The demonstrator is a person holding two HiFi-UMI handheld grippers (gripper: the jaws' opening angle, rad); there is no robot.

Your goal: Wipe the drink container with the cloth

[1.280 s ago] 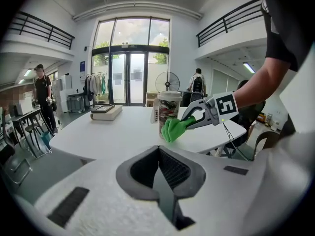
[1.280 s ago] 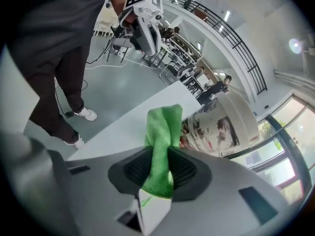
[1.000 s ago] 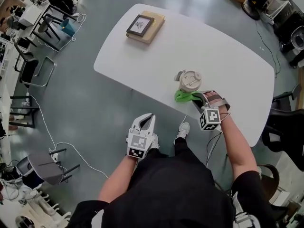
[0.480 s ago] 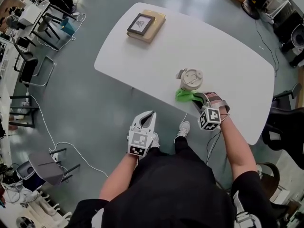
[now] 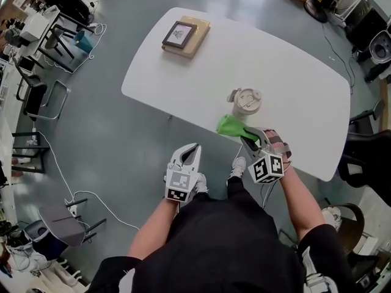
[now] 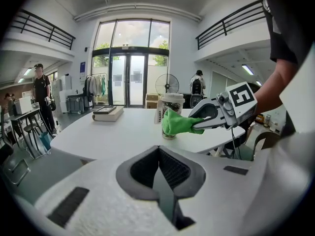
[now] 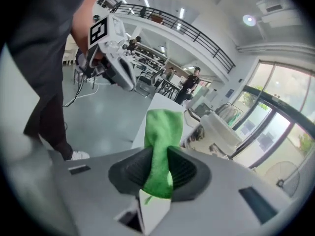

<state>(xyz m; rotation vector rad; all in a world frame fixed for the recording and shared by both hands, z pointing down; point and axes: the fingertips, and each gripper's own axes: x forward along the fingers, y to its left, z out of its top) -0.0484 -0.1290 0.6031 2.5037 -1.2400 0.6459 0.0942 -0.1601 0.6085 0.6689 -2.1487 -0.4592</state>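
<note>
The person is gripping a bright green, bunched-up fabric cloth (image 7: 160, 132) between the jaws of the right gripper (image 5: 248, 140), which are clamping it at its middle so that a loose fold is sticking out ahead of them. That fold is hanging just beside the pale paper drink cup with a white plastic lid (image 5: 244, 101), on its near side; whether cloth and cup are actually touching cannot be told. The cup is standing upright on the white rounded tabletop (image 5: 293, 78), close to the near edge and well apart from the far left corner. The left gripper (image 5: 190, 152) is hovering off the table, below that near edge, its jaws pressed together on nothing. By the look of it the wiping is at its approach or first stroke: the next move is calling for the cloth to be pressed against the cup's wall and swept round it, and since the light cup is standing unsupported, the idle left gripper may be needed to steady it
</note>
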